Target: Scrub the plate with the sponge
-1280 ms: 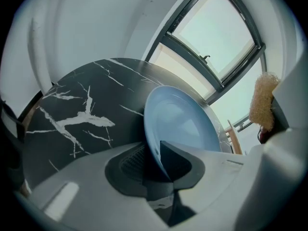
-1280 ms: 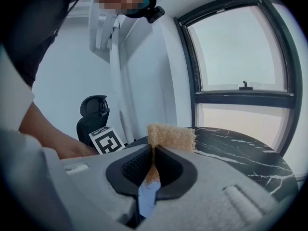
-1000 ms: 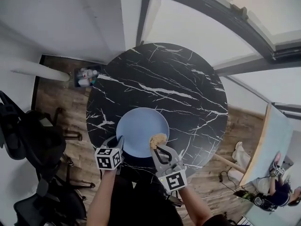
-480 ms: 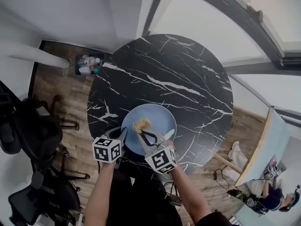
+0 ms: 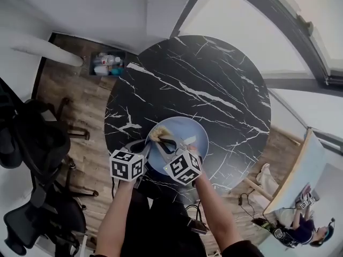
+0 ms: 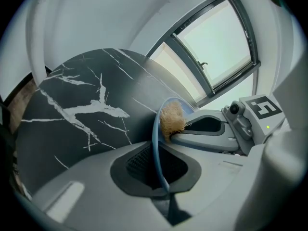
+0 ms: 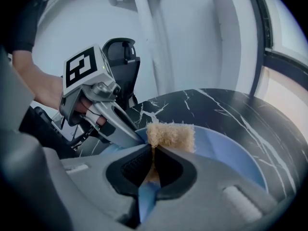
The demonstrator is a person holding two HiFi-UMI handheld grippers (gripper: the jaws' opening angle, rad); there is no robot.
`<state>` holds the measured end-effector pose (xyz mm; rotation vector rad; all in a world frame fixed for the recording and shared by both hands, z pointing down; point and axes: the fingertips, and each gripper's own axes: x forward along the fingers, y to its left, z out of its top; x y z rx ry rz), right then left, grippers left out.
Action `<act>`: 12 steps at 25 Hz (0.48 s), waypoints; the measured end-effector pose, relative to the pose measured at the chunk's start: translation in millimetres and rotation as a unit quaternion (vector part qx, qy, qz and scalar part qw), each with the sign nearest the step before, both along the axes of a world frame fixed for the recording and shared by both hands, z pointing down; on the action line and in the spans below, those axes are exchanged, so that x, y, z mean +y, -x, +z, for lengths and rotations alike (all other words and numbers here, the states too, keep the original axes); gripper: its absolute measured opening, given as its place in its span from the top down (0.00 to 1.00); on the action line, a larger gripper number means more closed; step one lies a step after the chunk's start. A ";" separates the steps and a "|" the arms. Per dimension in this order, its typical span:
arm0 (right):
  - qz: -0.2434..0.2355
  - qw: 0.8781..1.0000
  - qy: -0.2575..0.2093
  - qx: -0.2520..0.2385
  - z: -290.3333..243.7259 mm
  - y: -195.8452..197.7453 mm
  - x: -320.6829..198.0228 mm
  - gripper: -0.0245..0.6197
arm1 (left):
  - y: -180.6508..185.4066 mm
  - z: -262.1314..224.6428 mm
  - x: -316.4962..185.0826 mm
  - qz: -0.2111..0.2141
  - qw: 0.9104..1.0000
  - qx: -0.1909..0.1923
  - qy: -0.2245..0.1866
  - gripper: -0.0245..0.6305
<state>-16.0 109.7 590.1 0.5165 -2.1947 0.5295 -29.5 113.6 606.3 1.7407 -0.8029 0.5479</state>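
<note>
The round black marble table (image 5: 214, 90) is being shown in the head view, with the pale-blue round plate (image 5: 197, 131) lying near its front edge. In the left gripper view, the plate's rim is being steadied by the left gripper (image 6: 159, 165), whose jaws have just been closing on it. In the right gripper view, the tan fibrous sponge (image 7: 171, 134) is being pinched by the right gripper (image 7: 153, 162) against the plate.

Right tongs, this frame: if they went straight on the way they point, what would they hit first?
The blue plate. The right tongs are shut on the sponge and aim down at the plate's inner face, so the sponge would press into it first. Whether it already touches is unclear.
</note>
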 end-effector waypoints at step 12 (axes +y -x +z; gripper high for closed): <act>-0.023 0.999 0.002 0.036 9.3 9.6 -4.3 0.93 | -1.5 -1.3 0.9 0.021 1.000 -0.011 -0.006 0.93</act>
